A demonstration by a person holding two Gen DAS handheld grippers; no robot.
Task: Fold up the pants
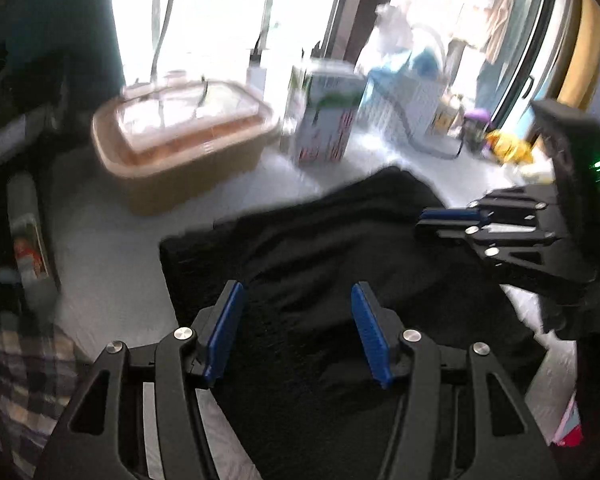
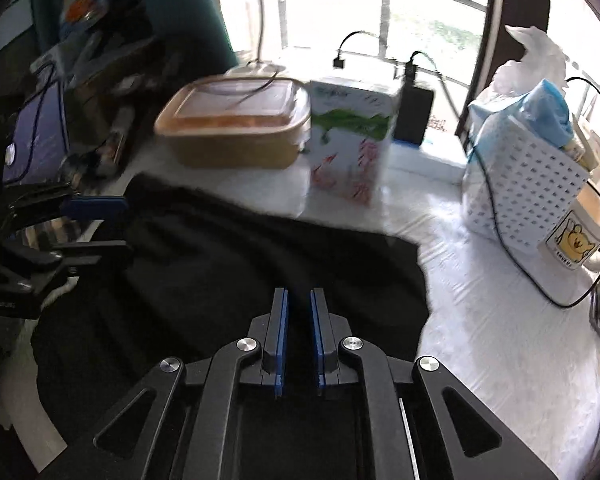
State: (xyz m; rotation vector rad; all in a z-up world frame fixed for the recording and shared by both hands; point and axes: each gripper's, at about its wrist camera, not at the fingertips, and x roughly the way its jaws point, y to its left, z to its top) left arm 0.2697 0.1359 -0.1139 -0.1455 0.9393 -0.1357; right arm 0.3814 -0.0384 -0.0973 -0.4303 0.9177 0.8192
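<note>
The black fabric pants [image 2: 260, 256] lie bunched on the white cloth-covered table [image 2: 480, 320], their long axis running from the near left toward the far right in the right wrist view. Their far-right edge ends in a blunt corner well short of the white perforated plastic basket [image 2: 540, 184], leaving a broad bare stretch of white cloth on that side. Behind the pants the room is tighter: a tan plastic tub with a clear lid [image 2: 236, 124] and a white carton printed with a green splash and red marks [image 2: 352, 140] stand just past the far edge.

The writing on the carton is too blurred to read. A cream mug with a yellow bear picture [image 2: 572, 244] sits beside the basket; the small word under the bear looks like lettering, but I cannot make it out.

The left gripper [image 1: 298, 332] hangs over the near part of the pants with its blue pads spread apart and nothing pinched. The right gripper [image 2: 299, 344] has its blue pads drawn nearly together with a slim gap over the dark cloth; no fabric appears caught between them.
</note>
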